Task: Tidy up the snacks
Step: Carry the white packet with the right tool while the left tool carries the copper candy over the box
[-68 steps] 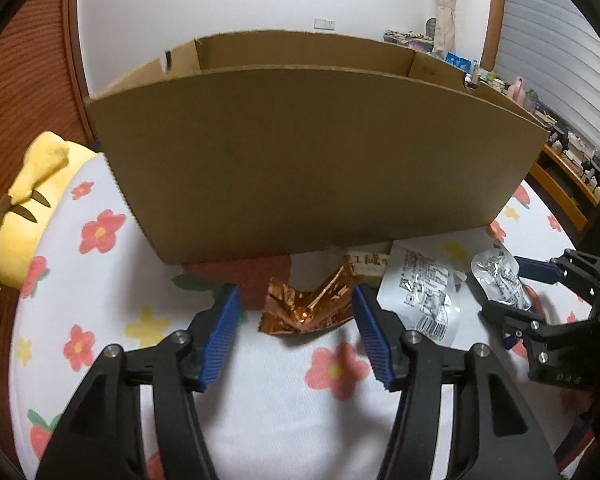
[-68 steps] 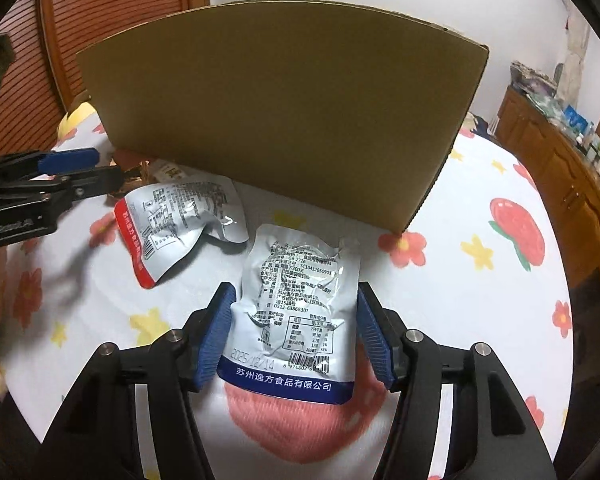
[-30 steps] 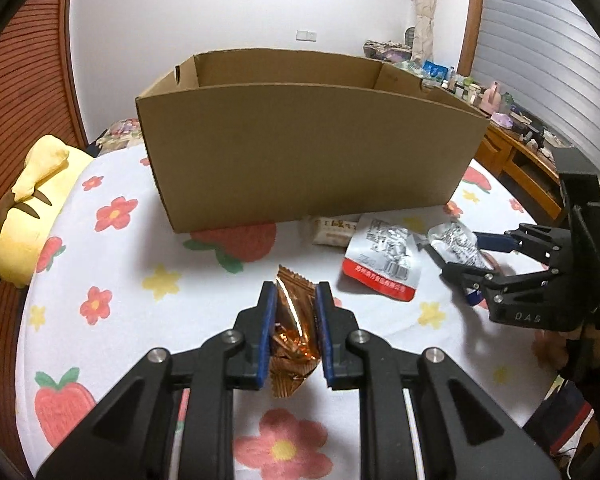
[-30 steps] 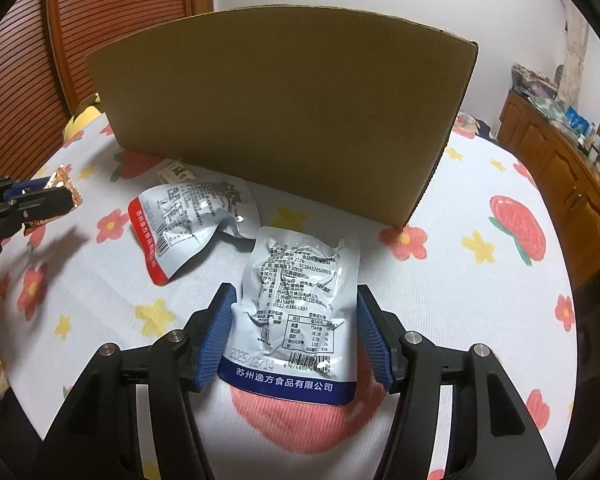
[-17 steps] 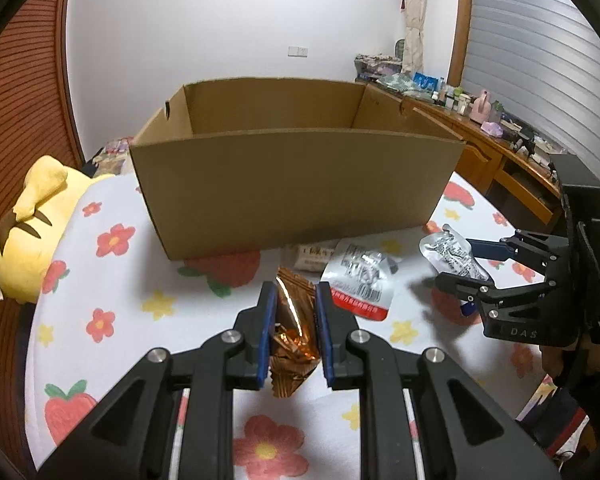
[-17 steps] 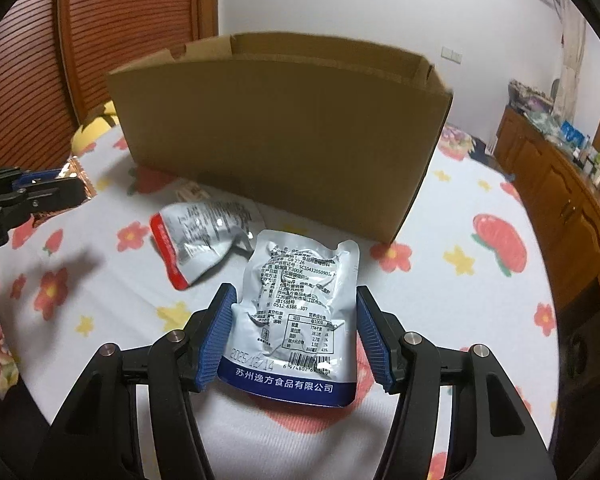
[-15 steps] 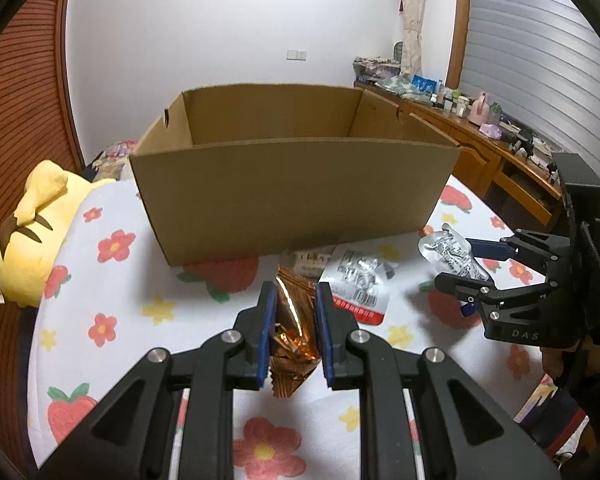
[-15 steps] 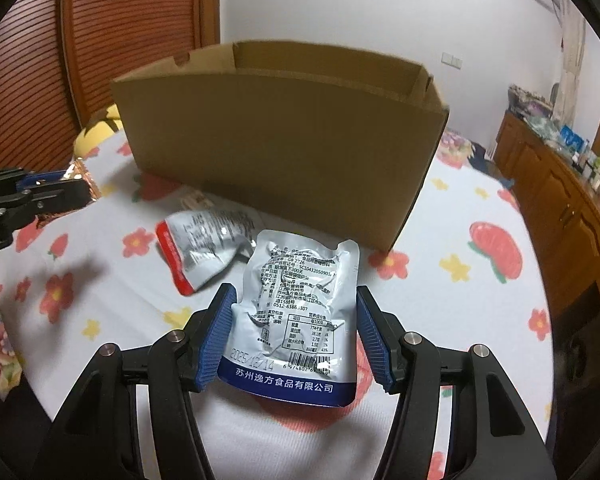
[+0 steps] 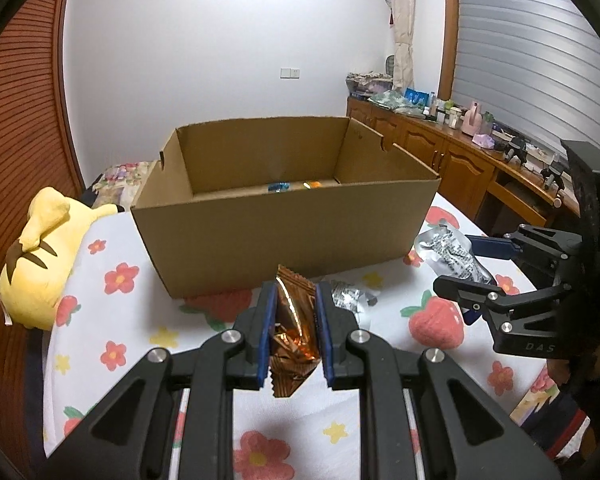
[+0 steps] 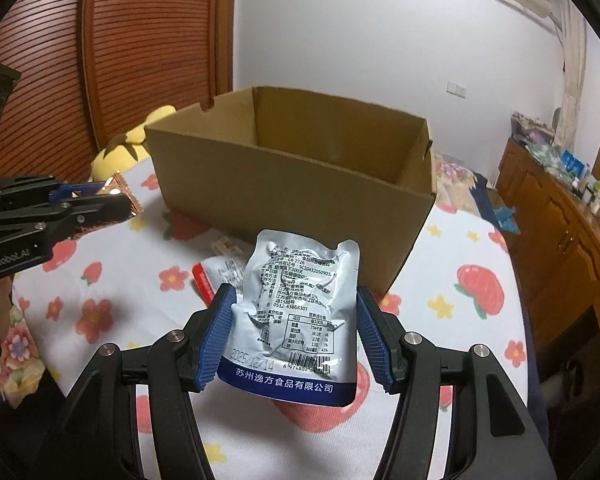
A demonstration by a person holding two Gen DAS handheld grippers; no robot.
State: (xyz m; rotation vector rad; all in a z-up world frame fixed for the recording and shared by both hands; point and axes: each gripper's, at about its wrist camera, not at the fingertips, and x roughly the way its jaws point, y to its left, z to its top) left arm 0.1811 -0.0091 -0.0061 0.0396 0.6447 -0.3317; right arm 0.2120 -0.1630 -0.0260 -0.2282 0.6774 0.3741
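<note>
While both grippers hung in front of the cardboard box (image 9: 284,216), we judged the step as carrying 2 snacks to it. Our left gripper (image 9: 293,316) was clenched on the copper foil packet (image 9: 291,328), held edge-up above the flowered desk (image 9: 116,320). Our right gripper (image 10: 294,334) was grasping the silver pouch (image 10: 296,312) by its 2 side edges, off the desk too. 1 red-edged pouch (image 10: 216,276) and a small pale packet (image 10: 224,246) lay on the desk just beside the box's near wall. 2 small wrappers showed inside at the far wall. Next move, we judged: raise each load over the near rim, then let go inside. Box top was open and mostly bare; a yellow plush (image 9: 44,256) sat left, clear of our path.
</note>
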